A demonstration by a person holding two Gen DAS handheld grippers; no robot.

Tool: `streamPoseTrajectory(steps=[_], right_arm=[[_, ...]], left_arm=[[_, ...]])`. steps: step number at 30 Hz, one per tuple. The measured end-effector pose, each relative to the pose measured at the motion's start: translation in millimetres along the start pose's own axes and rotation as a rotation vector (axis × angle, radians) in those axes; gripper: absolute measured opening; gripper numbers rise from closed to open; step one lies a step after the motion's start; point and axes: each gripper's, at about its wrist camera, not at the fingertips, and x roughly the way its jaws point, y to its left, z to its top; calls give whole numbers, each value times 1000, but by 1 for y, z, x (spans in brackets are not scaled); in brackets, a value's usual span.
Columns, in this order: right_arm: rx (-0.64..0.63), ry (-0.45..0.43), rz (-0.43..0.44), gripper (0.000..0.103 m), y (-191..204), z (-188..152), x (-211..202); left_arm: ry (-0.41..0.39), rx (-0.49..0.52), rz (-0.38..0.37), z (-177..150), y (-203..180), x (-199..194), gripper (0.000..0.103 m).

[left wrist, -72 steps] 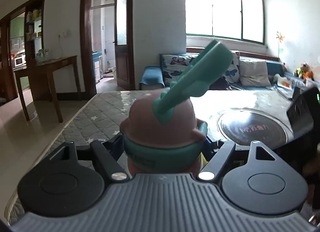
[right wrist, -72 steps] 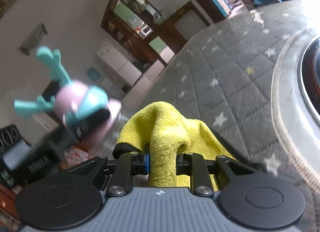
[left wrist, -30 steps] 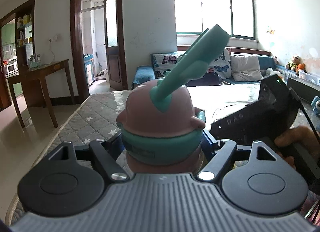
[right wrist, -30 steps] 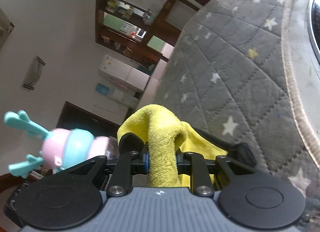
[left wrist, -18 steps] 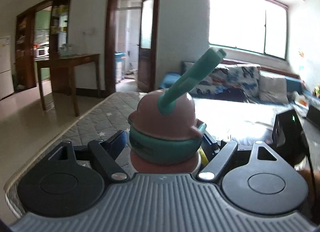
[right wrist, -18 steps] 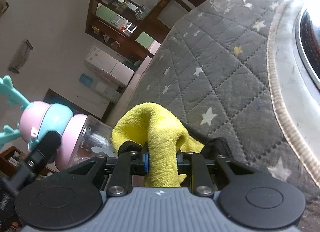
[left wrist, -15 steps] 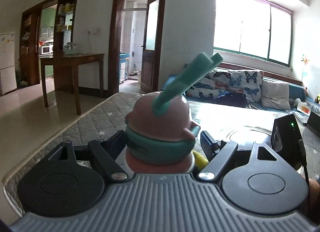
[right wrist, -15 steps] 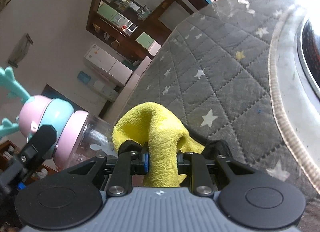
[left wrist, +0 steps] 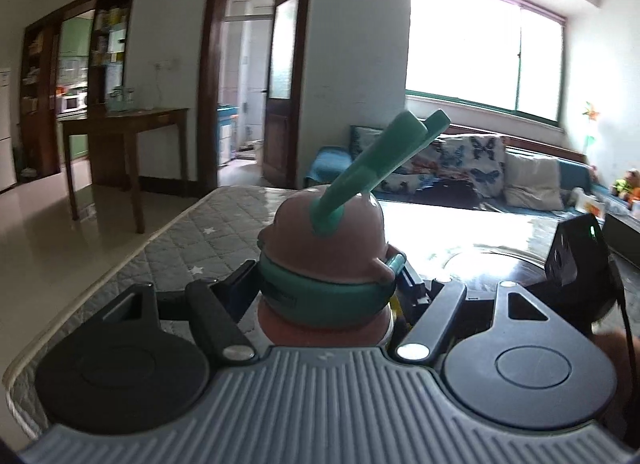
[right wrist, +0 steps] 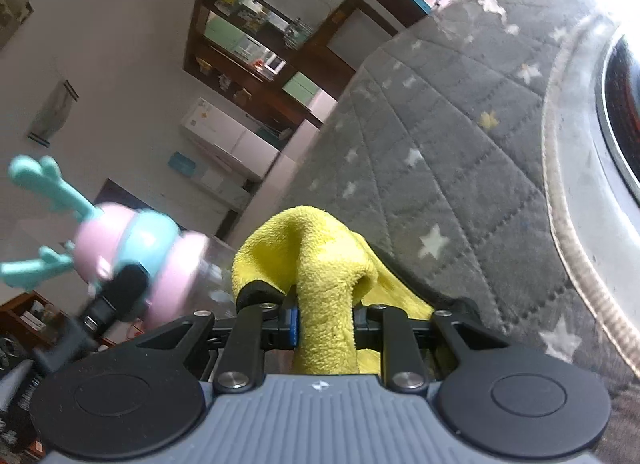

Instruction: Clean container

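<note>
Nearest us, our right hand-held gripper is clamped on a yellow cloth. Our left hand-held gripper has just been closing its jaws around the container, a pink cup with a teal band and antlers, and grips it above the star-quilted tabletop. Beyond lie a sofa and a doorway.

Bench wears a grey quilted cover with star print. Round dark inset plate sits beyond cover's braided edge; glossy pale band rings the plate.
</note>
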Motion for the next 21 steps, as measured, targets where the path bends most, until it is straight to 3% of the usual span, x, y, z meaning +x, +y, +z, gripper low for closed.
streamPoseTrajectory(steps=[6,15,21], right_arm=[[-10,-55,78,21,16,20,-11],[-6,-116,212,21,38,43,-17],[57,-101,219,21,28,47,2]], left_arm=[[8,37,-78,2,14,6,72],[7,64,-134,-1,18,12,72],[1,60,-132,-6,18,14,72]])
